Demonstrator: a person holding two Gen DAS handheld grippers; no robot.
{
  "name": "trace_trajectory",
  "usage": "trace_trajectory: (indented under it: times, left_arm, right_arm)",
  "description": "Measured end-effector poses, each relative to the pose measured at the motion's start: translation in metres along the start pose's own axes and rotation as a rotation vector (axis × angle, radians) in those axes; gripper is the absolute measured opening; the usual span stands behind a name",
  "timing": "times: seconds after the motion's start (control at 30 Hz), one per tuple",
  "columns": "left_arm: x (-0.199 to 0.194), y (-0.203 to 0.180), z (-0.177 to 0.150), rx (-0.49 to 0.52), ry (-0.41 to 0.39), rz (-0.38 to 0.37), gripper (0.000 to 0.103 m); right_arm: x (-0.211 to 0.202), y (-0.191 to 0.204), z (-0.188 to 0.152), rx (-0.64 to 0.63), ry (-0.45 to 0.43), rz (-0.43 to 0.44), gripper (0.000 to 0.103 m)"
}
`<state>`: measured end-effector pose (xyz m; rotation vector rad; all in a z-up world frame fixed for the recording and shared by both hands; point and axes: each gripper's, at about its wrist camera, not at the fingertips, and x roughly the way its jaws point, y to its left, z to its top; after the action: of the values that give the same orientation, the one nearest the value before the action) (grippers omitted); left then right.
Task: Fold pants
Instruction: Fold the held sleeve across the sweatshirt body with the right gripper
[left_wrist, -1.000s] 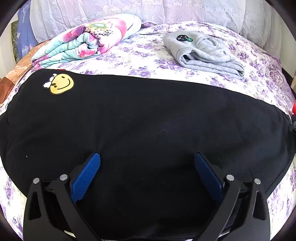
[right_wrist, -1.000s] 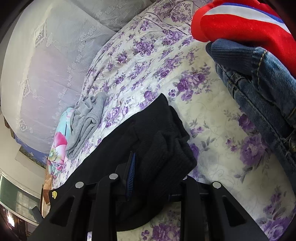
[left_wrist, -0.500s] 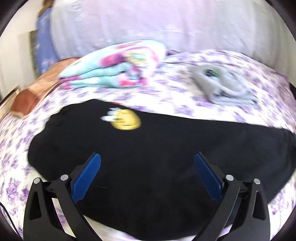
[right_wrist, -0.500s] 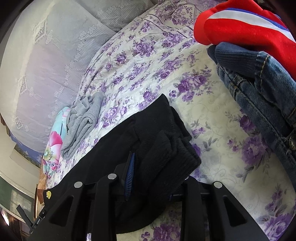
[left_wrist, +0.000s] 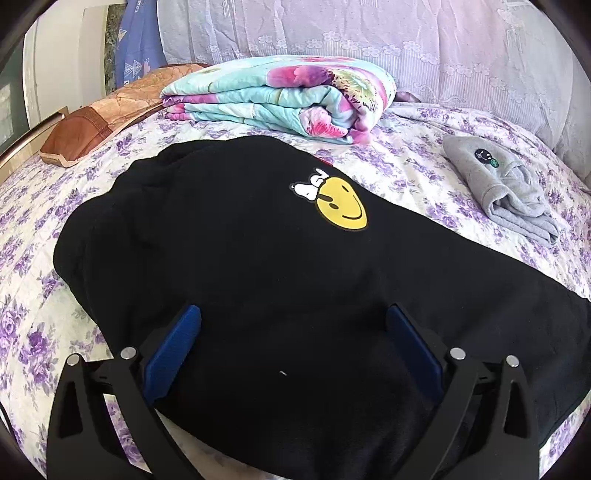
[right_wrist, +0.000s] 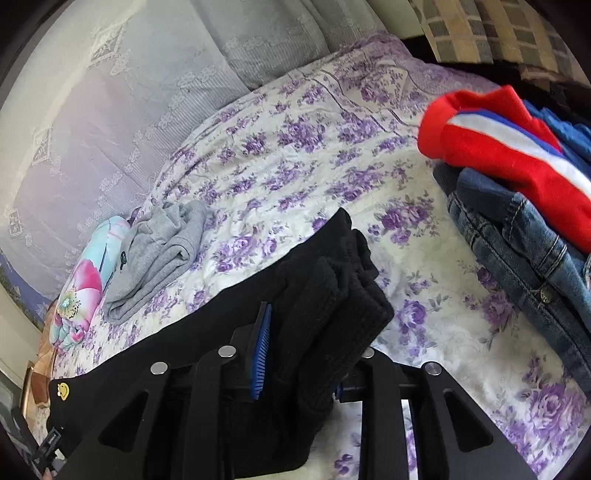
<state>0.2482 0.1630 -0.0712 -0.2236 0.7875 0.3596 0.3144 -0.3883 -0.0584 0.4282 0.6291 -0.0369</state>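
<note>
Black pants (left_wrist: 258, 266) lie on the floral bedsheet (left_wrist: 406, 166), cuffs pinched by the right gripper (right_wrist: 299, 354)

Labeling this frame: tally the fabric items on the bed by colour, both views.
Black: 1, pants
Grey: 1, garment
Floral: 1, blanket
Red striped: 1, garment
Denim: 1, garment
Total: 5

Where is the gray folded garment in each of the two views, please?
Left wrist view: gray garment at the right, on the flowered sheet, beyond the black pants.
Right wrist view: gray garment at the left.
Shared landmark: the folded flowered blanket near it.
</note>
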Motion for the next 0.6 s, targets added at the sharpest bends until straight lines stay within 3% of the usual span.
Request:
trace_trajectory:
  times: [0.13, 0.33, 0.43, 0.6]
  left_arm:
    - [-0.001, 0.0, -0.001, -0.011, -0.002, -0.007, 0.098]
    - [-0.016, 0.02, 0.001, -0.103, -0.056, -0.06, 0.098]
    - [-0.022, 0.035, 0.003, -0.17, -0.096, -0.048, 0.098]
    - [-0.018, 0.051, 0.007, -0.261, -0.066, -0.106, 0.098]
  right_arm:
    - [-0.019, 0.058, -0.006, -0.197, -0.065, 0.01, 0.026]
    - [-0.02, 0.155, -0.037, -0.491, -0.051, 0.071, 0.025]
    - [-0.015, 0.184, -0.05, -0.522, -0.033, 0.113, 0.022]
    - [-0.013, 0.193, -0.054, -0.472, -0.036, 0.139, 0.021]
